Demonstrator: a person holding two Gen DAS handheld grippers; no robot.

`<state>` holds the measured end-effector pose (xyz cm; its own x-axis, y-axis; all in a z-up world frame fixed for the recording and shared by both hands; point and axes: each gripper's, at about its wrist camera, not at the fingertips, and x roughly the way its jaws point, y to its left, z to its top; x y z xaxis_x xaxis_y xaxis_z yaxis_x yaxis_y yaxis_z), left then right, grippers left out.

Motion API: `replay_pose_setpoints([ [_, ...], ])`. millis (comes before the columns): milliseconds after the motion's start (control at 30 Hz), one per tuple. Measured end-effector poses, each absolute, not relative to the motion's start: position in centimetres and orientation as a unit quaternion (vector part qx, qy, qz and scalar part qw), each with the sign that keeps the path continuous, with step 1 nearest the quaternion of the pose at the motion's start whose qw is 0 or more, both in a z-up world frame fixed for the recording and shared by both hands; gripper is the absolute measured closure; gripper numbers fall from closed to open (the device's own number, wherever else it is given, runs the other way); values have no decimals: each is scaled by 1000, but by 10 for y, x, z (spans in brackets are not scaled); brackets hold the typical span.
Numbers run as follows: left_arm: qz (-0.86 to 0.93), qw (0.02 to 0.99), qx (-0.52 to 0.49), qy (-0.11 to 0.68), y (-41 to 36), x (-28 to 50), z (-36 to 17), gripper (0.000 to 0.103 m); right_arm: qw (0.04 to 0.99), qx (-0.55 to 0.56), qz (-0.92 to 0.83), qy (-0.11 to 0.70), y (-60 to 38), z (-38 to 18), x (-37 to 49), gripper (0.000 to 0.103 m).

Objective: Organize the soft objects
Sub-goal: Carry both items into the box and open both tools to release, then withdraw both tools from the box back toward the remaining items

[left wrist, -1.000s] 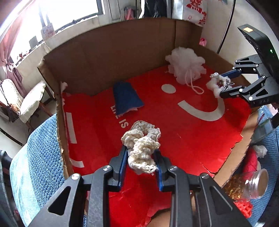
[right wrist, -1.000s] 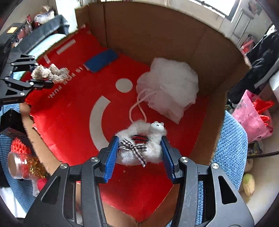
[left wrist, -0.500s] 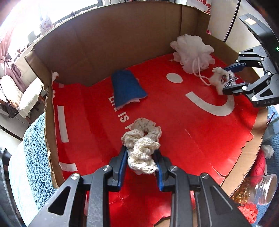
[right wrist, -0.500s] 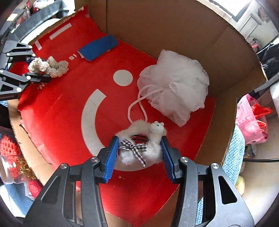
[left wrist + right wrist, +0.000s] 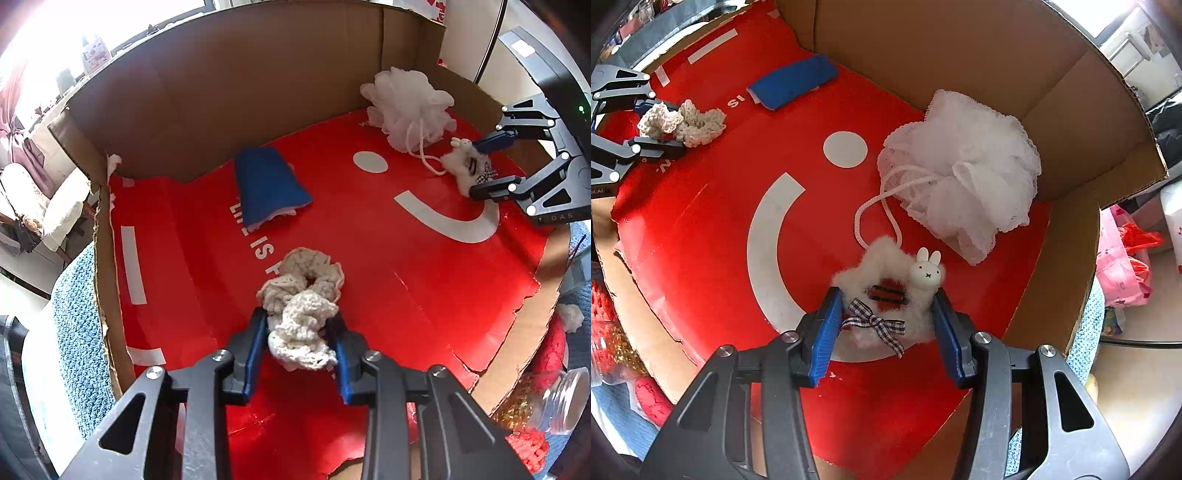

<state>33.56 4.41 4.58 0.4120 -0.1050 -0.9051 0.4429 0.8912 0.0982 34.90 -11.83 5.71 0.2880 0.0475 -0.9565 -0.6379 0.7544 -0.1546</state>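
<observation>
A cream crochet scrunchie (image 5: 301, 295) sits between the pads of my left gripper (image 5: 297, 321), its far loop lying on the red floor (image 5: 388, 266) of a cardboard box. The jaws are opening, but both pads still touch the scrunchie. My right gripper (image 5: 886, 299) is shut on a fluffy white scrunchie (image 5: 871, 266) with a bunny head and a checked bow, low over the white curved stripe. A white mesh bath pouf (image 5: 967, 173) lies just beyond it, and a folded blue cloth (image 5: 792, 81) lies by the back wall.
Tall brown cardboard walls (image 5: 229, 92) close the back and sides of the box. Its torn front edge is low. Outside it lie a tipped glass jar of gold bits (image 5: 546, 402), red knit things, a blue knit cover (image 5: 77, 332) and a pink bag (image 5: 1123, 266).
Both grippers have sunk closer to the red floor. The left jaws stand a little wider, and the crochet scrunchie has spread out between them. The right grip looks the same.
</observation>
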Motion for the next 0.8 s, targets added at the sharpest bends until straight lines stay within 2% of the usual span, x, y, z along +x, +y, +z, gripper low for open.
replay_pose_setpoints([
  [300,-169,827,175,507,38,330,49,49,757,-286,219,545,-110,58,339,52],
  [533,-170,833,176,497,37,324,56,42,758,-291,216,542,-105,57,330,49],
  [667,-162,842,173,484,40,316,67,31,765,-284,217,536,-108,67,326,48],
  [800,-160,855,160,466,47,302,85,27,780,-272,216,520,-115,89,314,47],
])
